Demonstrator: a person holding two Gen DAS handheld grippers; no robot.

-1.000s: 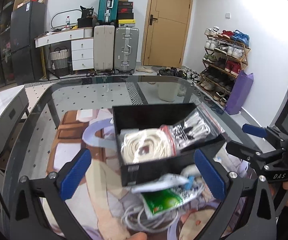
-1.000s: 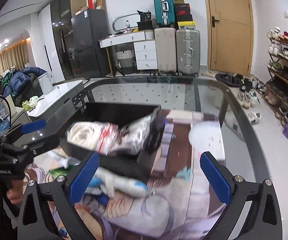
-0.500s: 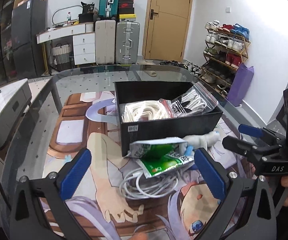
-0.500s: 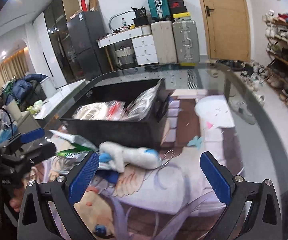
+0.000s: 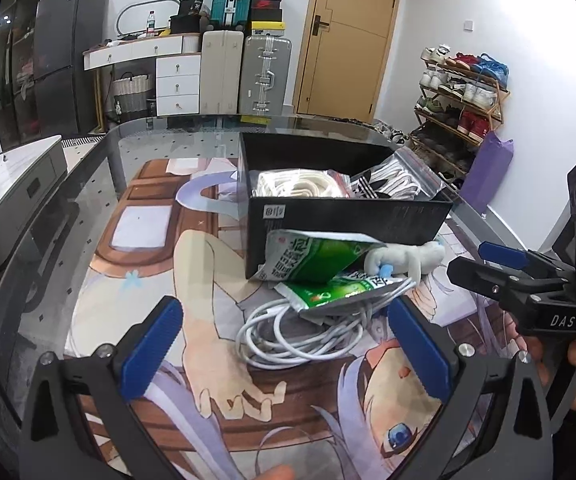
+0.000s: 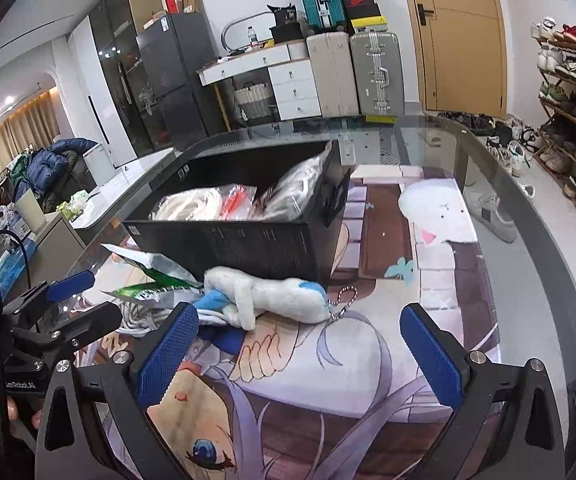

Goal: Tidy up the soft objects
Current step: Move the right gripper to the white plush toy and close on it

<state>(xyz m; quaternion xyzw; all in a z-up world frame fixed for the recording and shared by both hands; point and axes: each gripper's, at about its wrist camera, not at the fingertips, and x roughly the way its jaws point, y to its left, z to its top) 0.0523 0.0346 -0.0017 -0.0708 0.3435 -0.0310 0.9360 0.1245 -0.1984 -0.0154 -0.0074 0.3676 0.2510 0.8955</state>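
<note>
Black box [image 5: 343, 216] is sitting on the glass desk [image 5: 88, 184], holding bagged cords. Just near of it, green pouches [image 5: 315, 258], a white plush toy [image 6: 276, 294] and a coiled white cable [image 5: 299, 330] are lying touching. Left gripper [image 5: 288, 350] and right gripper [image 6: 297, 350] are hovering, fingers apart, gripping nothing.

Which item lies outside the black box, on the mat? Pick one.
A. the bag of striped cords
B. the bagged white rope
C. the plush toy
C: the plush toy lies on the mat in front of the box, while both clear bags sit inside it.
</note>
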